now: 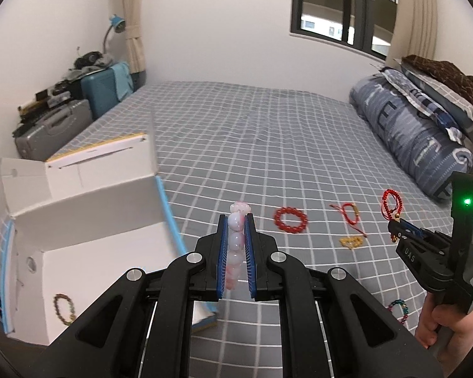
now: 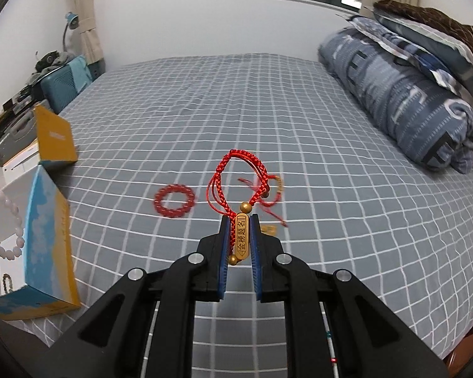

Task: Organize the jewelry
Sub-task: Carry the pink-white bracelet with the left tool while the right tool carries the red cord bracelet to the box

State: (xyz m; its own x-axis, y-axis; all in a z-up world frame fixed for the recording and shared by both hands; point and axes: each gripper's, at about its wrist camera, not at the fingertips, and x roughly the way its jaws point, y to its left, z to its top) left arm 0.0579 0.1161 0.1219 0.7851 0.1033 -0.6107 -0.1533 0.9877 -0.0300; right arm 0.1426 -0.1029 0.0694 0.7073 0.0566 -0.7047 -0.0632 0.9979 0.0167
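Two grippers are loaded above a grey checked bed (image 1: 268, 132). The left gripper (image 1: 236, 220) is clamped on a pink bracelet (image 1: 236, 230), which stands upright between the blue pads, just right of the open white box (image 1: 88, 220). The right gripper (image 2: 239, 220) is clamped on a red cord bracelet (image 2: 236, 182) by its gold tag, the loop standing above the fingertips. On the sheet lie a red bead bracelet (image 1: 290, 220), a red string bracelet (image 1: 350, 212) and a gold piece (image 1: 351, 242), apart from one another; a multicoloured bracelet (image 1: 398, 310) lies near the frame's lower right. A dark bead bracelet (image 1: 63, 309) lies inside the box. The far half of the bed is open up to the wall; a rolled quilt (image 1: 419, 138) bounds the right edge, and suitcases (image 1: 78, 110) stand beyond the left edge. The box's near left corner is cut off, and red cords at the far left edge are hard to make out. In the right wrist view the gold piece is mostly hidden behind the right finger.
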